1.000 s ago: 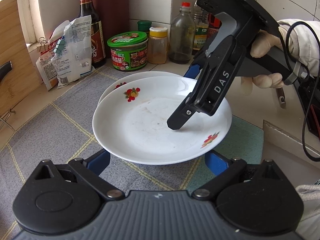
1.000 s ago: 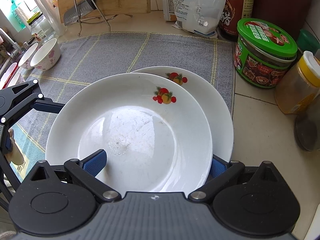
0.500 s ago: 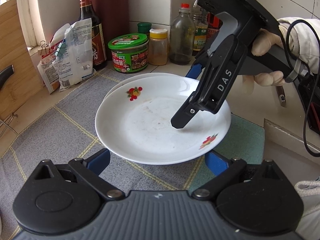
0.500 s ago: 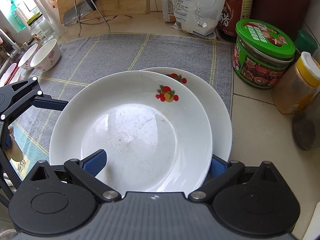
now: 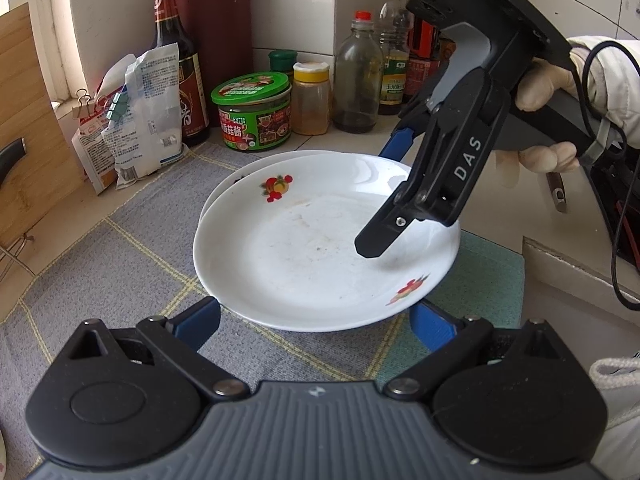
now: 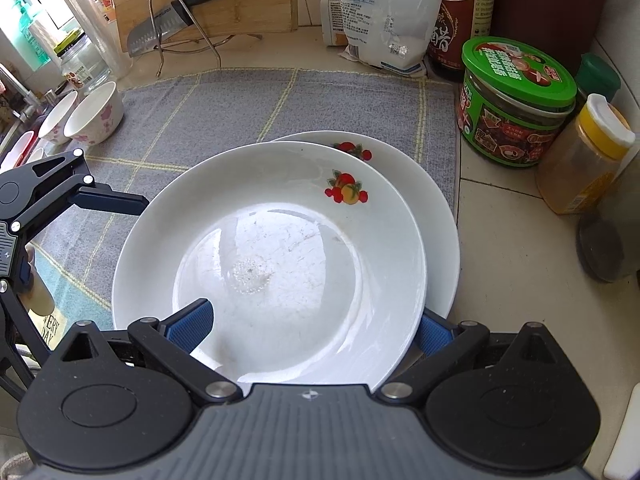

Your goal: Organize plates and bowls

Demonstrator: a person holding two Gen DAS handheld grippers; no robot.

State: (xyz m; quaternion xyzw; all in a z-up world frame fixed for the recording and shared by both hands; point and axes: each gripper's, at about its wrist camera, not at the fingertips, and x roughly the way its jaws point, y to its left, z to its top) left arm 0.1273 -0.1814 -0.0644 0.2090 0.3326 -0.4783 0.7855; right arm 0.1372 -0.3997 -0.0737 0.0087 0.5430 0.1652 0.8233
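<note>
A white plate with a fruit print point(image 5: 304, 256) point(image 6: 280, 256) hangs just above a second matching plate point(image 5: 248, 168) point(image 6: 436, 216) on the grey checked mat point(image 6: 224, 120). My right gripper point(image 6: 312, 320) point(image 5: 380, 240) straddles the top plate's rim, one finger inside and one beneath; its jaws look wide, so the grip is unclear. My left gripper point(image 5: 316, 320) point(image 6: 116, 200) is open, its fingers at the near rim and below it. Two flowered bowls point(image 6: 94, 118) stand at the mat's far left.
Along the wall stand a green-lidded jar point(image 5: 252, 116), a yellow-capped jar point(image 5: 312, 98), bottles point(image 5: 358, 76), a soy sauce bottle point(image 5: 176, 64) and clipped bags point(image 5: 140, 112). A knife on a wire rack point(image 6: 176, 20) leans against a cutting board.
The top plate has shifted further over the lower plate, covering more of it. Both grippers moved along with it.
</note>
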